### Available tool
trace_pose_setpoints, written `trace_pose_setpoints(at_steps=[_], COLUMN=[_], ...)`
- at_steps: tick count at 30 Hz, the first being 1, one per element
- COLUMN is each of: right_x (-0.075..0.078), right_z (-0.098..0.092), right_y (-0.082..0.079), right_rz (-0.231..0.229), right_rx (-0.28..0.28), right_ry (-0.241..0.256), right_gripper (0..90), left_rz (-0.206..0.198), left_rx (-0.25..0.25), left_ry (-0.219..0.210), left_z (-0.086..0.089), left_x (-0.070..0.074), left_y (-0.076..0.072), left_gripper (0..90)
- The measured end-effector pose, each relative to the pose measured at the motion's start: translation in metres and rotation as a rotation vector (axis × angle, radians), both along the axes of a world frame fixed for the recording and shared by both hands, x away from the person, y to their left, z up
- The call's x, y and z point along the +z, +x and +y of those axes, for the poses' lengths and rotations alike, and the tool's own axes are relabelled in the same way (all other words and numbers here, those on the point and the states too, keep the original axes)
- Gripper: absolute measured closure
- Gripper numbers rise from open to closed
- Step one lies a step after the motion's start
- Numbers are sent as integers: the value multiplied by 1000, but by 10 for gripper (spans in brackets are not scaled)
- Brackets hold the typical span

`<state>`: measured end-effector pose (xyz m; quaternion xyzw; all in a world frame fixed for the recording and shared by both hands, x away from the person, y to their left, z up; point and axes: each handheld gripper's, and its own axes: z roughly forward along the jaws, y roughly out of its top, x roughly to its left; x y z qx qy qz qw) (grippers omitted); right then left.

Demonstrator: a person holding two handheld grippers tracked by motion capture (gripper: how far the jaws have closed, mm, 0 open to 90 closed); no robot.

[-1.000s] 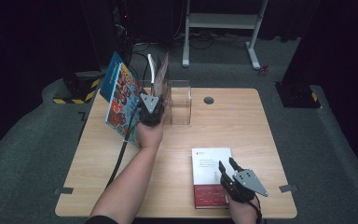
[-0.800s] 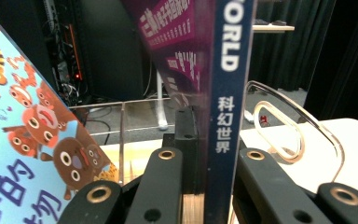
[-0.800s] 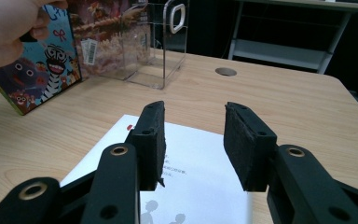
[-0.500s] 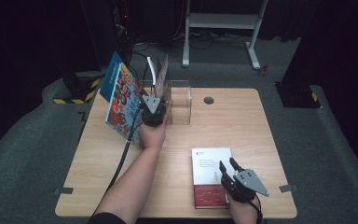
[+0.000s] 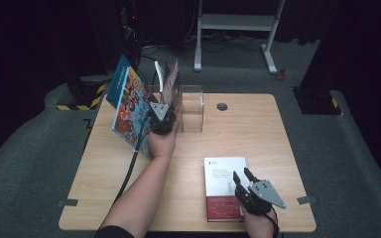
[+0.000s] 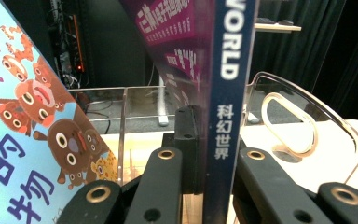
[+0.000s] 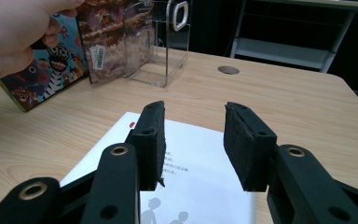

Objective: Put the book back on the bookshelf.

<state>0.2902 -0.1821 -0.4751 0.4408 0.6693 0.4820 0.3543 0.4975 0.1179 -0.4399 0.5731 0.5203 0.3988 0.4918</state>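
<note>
While the left gripper sits up at the back left part of the table, its jaws are pinched on the edge of a magazine with a blue spine. The left gripper view shows it pretty clearly, the spine with "WORLD" and some Chinese characters on it is squeezed right between the two black jaws. That magazine stands upright with its lower end at the left end of the clear acrylic holder, just where the holder's open top is. Can't tell if its bottom edge is actually touching the holder floor or not.

Leaning just to the left of it is a colourful picture book with cartoon animals on a light blue cover, tilted away to the left, bottom edge on the table.

The right gripper is down at the near right part of the table, well apart from all that. Its jaws are spread, nothing between them, and they hang over the near right corner of a white book with a red band along its near end, lying flat on the wood. The pads don't look like they're gripping the cover, though whether they brush it I can't say
</note>
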Motion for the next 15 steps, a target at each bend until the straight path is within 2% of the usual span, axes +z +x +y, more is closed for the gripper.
trace_pose_setpoints(at_steps=[6, 15], right_x=[0, 0], right_z=[2, 4], right_y=[0, -1], right_rz=[0, -3], right_rx=[4, 11], right_ry=[-4, -10], right_gripper=[585, 585], left_rz=[1, 39], left_rx=[4, 26], left_ry=[-12, -3], left_z=[4, 14], left_x=[-2, 1], left_y=[-5, -6], left_gripper=[833, 807])
